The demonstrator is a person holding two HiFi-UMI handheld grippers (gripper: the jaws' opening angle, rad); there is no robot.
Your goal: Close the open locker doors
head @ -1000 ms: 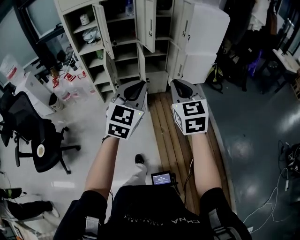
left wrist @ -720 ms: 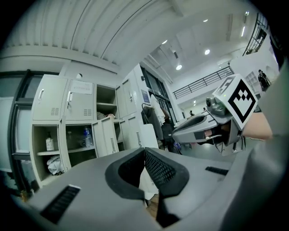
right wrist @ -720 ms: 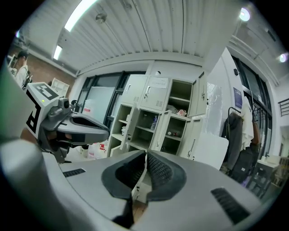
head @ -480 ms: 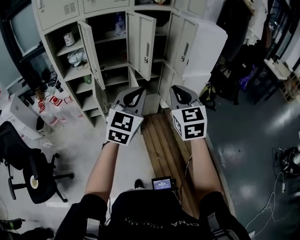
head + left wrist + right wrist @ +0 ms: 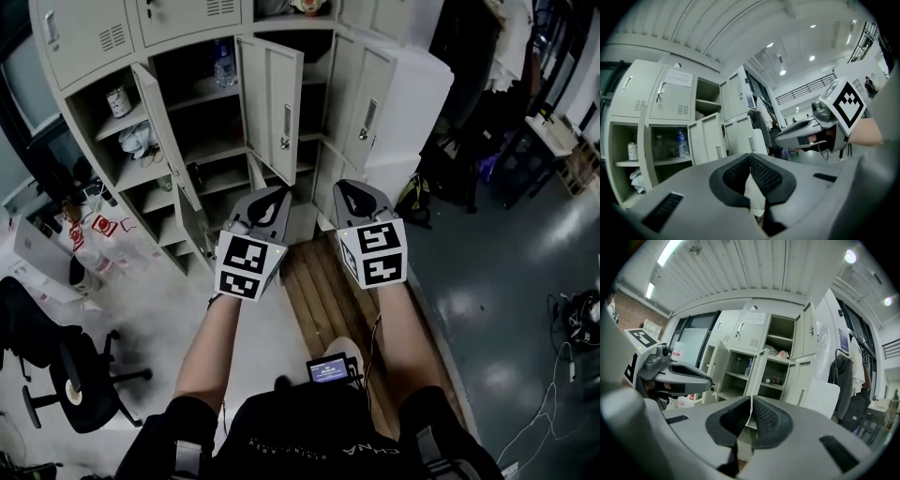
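Note:
A beige locker cabinet (image 5: 94,37) stands ahead with several doors open: a left door (image 5: 159,127), a middle door (image 5: 272,94) and a right door (image 5: 367,103). Shelves inside hold a water bottle (image 5: 221,66) and small items. My left gripper (image 5: 277,194) and right gripper (image 5: 345,188) are held side by side in front of the lockers, touching no door. Both are shut with nothing between the pads. The left gripper view shows the middle door (image 5: 710,140) beyond the shut left gripper (image 5: 750,158). In the right gripper view, open doors (image 5: 757,373) lie past the shut right gripper (image 5: 751,400).
A wooden platform (image 5: 323,300) runs along the floor below the grippers. A black office chair (image 5: 56,375) stands at the lower left, with red-labelled bottles (image 5: 94,244) near the cabinet's left foot. Bags and cables (image 5: 581,309) clutter the right. A small screen (image 5: 328,368) sits at my waist.
The head view has tilted up, so the lockers sit lower and larger in frame with the top row showing. Both grippers stay shut and side by side.

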